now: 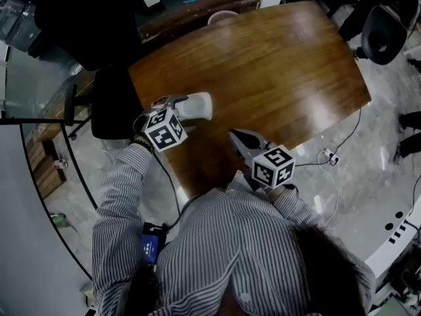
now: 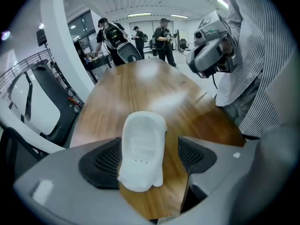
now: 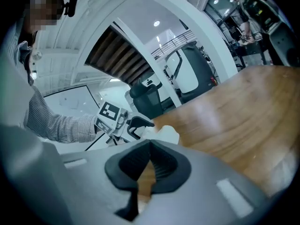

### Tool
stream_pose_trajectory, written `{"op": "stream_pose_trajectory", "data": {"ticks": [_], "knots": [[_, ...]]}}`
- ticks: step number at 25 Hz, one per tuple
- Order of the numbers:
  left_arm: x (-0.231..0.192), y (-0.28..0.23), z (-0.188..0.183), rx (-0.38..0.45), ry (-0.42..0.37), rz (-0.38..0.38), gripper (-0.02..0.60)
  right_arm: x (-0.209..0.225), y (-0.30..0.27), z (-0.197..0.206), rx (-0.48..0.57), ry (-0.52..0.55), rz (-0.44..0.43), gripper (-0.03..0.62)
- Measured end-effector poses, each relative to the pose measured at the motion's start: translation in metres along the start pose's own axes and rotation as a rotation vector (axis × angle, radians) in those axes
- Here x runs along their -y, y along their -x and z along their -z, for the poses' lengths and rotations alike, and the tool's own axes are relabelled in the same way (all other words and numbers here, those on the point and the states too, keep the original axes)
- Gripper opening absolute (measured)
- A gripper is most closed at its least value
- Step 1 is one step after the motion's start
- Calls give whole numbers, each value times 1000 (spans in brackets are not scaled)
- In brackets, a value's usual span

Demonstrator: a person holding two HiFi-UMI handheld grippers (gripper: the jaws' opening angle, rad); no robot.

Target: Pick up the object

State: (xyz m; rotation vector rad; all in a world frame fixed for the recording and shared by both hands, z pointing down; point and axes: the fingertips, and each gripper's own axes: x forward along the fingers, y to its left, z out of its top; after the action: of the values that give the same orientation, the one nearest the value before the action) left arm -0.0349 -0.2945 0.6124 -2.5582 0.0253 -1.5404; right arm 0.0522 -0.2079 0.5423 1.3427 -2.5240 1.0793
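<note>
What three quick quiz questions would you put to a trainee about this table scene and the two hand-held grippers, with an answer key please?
1. True or false: the right hand-held gripper is holding the white plastic piece.
2. Where is the white plastic piece? A: on the wooden table, between the open jaws of the left hand-held gripper. B: on the floor. C: on a chair seat.
3. Fill in the word: the right hand-held gripper's jaws stand ____, with nothing between them.

Key: 1 false; 2 A; 3 together.
</note>
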Motion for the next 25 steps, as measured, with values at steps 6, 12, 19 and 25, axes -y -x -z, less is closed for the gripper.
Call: {"op": "stream_pose_trajectory", "data": {"ticks": [6,12,19,25], "knots": [[-16,-25,10,-53,-18,66,422,16,-2,11,-33,-43,15,2],[-8,-46,18,-88,-35,167,430,23,3,26,-57,-73,38,2],[-10,-60,15,-97,-64,197,437,37,16,31,-33,-106,99,2],[-11,-65,15,-87,-58,208,453,36,23,37,-20,-116,127,2]]}}
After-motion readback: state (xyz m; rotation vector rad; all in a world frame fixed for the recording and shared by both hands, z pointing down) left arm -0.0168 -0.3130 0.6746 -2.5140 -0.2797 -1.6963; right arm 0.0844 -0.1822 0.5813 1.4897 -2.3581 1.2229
